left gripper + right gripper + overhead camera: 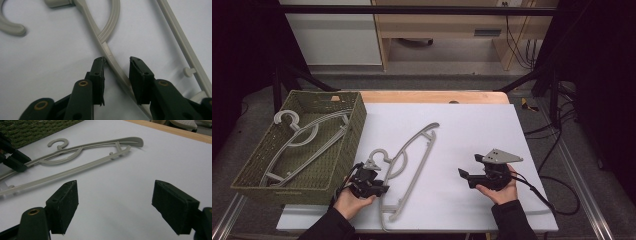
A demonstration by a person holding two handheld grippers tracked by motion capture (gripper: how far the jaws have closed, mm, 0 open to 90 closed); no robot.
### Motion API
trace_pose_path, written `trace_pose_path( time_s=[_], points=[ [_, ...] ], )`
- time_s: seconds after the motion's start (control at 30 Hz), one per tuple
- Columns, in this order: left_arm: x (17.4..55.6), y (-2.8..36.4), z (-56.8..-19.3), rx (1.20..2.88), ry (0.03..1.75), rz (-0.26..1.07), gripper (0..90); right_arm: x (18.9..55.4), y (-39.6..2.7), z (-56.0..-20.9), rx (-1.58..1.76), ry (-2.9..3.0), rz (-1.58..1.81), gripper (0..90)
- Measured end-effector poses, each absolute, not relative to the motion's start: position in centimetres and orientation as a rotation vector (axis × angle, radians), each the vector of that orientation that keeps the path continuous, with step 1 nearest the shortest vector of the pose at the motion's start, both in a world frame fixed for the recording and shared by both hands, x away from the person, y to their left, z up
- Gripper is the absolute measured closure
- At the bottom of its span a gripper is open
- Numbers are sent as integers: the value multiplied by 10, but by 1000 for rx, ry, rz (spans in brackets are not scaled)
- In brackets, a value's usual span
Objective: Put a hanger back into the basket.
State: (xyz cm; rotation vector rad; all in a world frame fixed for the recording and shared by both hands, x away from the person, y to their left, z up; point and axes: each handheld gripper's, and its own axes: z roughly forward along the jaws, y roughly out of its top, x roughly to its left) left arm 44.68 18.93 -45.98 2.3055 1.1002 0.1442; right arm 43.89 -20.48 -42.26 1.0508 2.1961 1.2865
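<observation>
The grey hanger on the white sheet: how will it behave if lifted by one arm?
The hanger is thin moulded plastic, so probably light and fairly stiff. Gripped off-centre by the left gripper, it will likely tilt. Its smooth arm may slip between the fingers.

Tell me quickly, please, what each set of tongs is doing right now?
Left tongs: jaws straddle the arm of the grey hanger on the table, pads not yet pressing it; open.
Right tongs: open wide, holding nothing.
</observation>
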Motion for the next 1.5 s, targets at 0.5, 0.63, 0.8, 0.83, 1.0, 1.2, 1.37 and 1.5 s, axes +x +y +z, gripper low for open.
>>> trace_pose_path(
  time_s=[0.5,0.63,0.8,0.83,1.0,1.2,1.37,1.5],
  points=[
    [445,183,-462,2263,1138,223,646,439,-205,-422,1053,2195,1286,210],
    [431,179,-461,2272,1183,232,585,439,-205,-423,1061,2191,1285,209],
    [424,171,-462,2321,1177,333,600,439,-204,-424,1060,2190,1283,207],
    [424,171,-461,2330,1169,334,619,439,-204,-424,1063,2192,1284,207],
    [425,170,-461,2344,1144,335,662,440,-203,-424,1065,2192,1285,206],
    [434,167,-461,2347,1102,325,770,440,-204,-424,1064,2191,1282,206],
    [437,167,-460,2378,1041,315,815,439,-205,-423,1065,2195,1281,205],
    [439,170,-461,2373,1028,293,812,439,-205,-423,1057,2192,1282,204]
  ],
)
